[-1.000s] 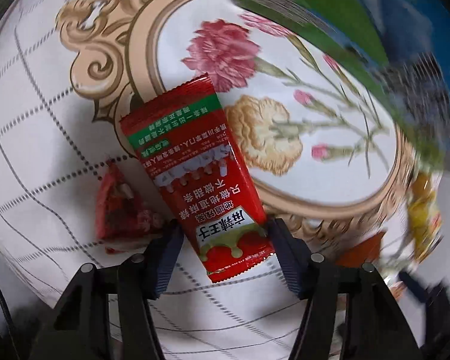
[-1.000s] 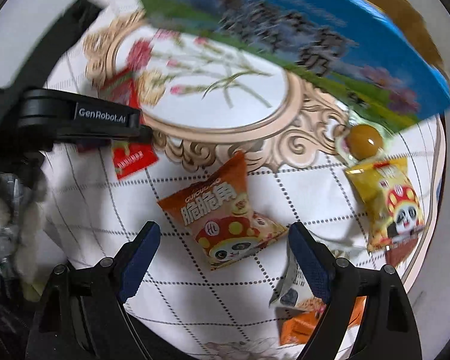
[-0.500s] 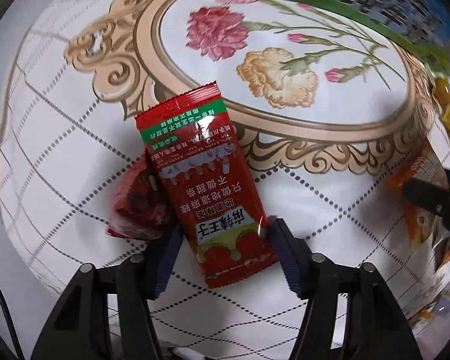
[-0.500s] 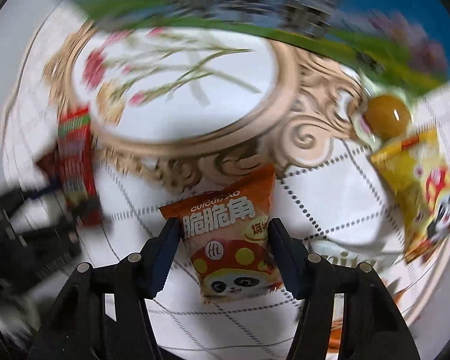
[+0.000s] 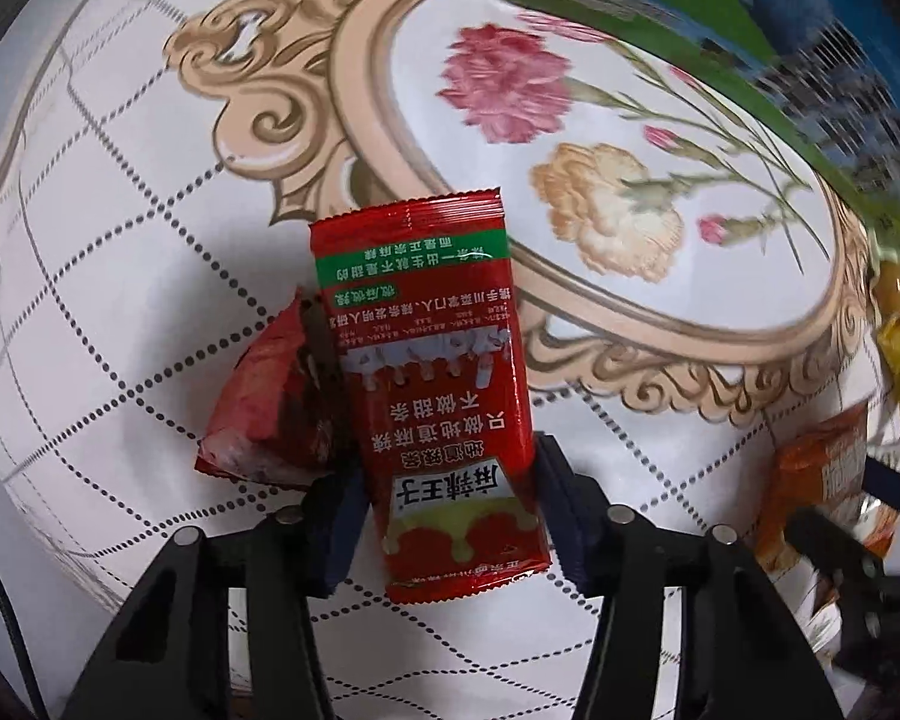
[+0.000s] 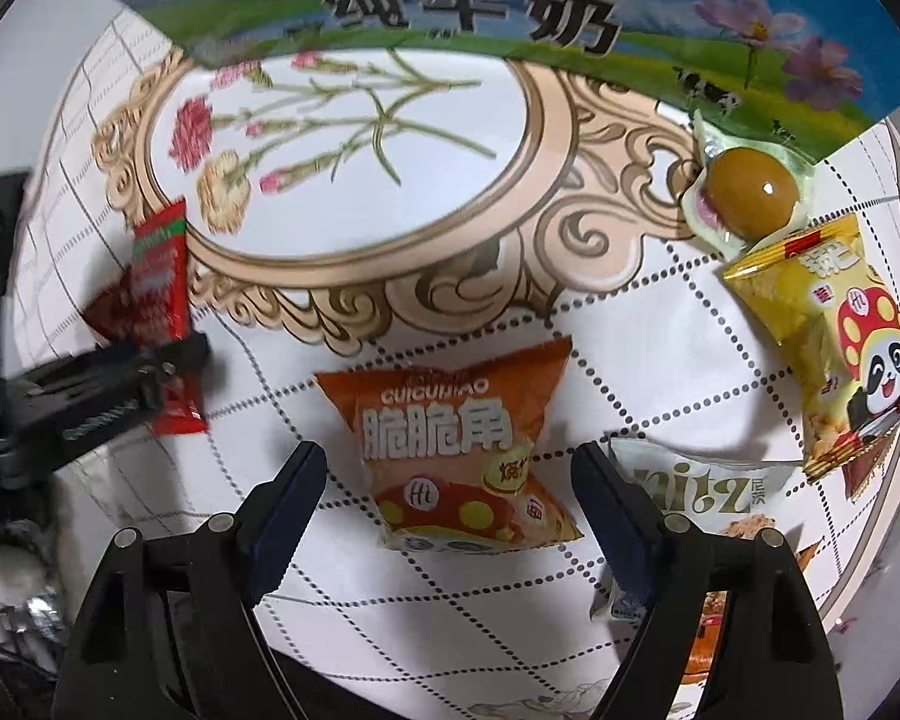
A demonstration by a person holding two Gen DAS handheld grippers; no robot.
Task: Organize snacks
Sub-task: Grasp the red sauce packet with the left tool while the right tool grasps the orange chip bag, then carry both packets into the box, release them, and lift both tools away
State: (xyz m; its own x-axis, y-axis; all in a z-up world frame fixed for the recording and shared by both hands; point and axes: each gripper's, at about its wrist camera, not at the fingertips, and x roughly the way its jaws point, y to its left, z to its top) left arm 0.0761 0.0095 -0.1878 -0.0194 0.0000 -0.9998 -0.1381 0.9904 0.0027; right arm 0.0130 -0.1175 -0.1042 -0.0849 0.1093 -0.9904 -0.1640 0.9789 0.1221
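A long red snack packet [image 5: 438, 396] lies on the flowered tablecloth [image 5: 150, 240], its lower end between the fingers of my left gripper [image 5: 450, 498]. The jaws are closing and both pads touch its long edges. A crumpled darker red packet [image 5: 264, 414] lies against its left side. In the right wrist view an orange packet [image 6: 450, 438] lies flat between the fingers of my right gripper [image 6: 450, 474]. Those jaws are opening and stand clear of the packet on both sides. The left gripper [image 6: 90, 396] shows there at the far left, over the red packet [image 6: 159, 276].
A blue and green milk carton [image 6: 510, 0] stands along the back of the table. At the right lie a round brown sweet in clear wrap [image 6: 750, 192], a yellow panda packet [image 6: 834, 348] and a white packet [image 6: 690, 492]. The table edge runs close behind these.
The right gripper's fingers closed in around the orange packet half a second ago and now stand wide again. The left gripper has shifted slightly, the red packet staying between its fingers.
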